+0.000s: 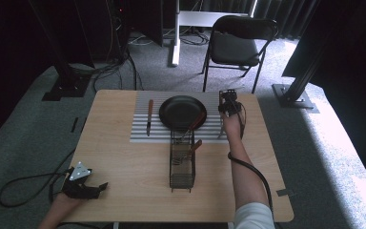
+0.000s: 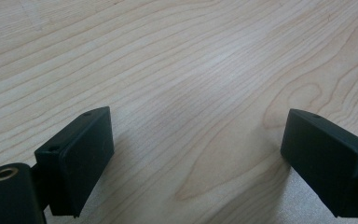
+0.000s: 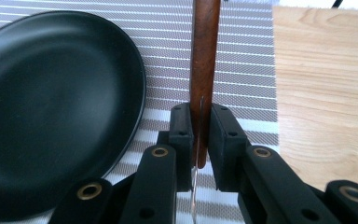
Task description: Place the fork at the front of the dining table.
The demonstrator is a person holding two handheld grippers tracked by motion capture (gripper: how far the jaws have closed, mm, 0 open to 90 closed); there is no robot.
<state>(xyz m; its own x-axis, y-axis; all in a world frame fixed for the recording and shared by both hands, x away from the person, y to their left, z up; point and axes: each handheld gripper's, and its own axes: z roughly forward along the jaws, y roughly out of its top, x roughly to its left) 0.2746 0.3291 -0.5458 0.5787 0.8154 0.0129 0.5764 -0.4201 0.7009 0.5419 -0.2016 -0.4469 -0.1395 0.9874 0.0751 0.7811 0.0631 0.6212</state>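
Observation:
My right gripper (image 3: 200, 109) is shut on a utensil with a brown wooden handle (image 3: 205, 56); a thin metal edge runs back between the jaws. It hangs over the striped placemat (image 3: 242, 70), just right of the black plate (image 3: 51, 107). From above, the right gripper (image 1: 228, 99) is at the mat's far right end beside the plate (image 1: 182, 112). A wooden-handled knife (image 1: 149, 117) lies left of the plate. My left gripper (image 2: 196, 135) rests open over bare wood at the table's front left corner (image 1: 94, 188).
A black wire basket (image 1: 182, 167) stands in the table's middle in front of the plate, with two wooden-handled utensils (image 1: 194, 147) leaning in it. A black folding chair (image 1: 236, 45) stands beyond the far edge. Cables trail from both grippers.

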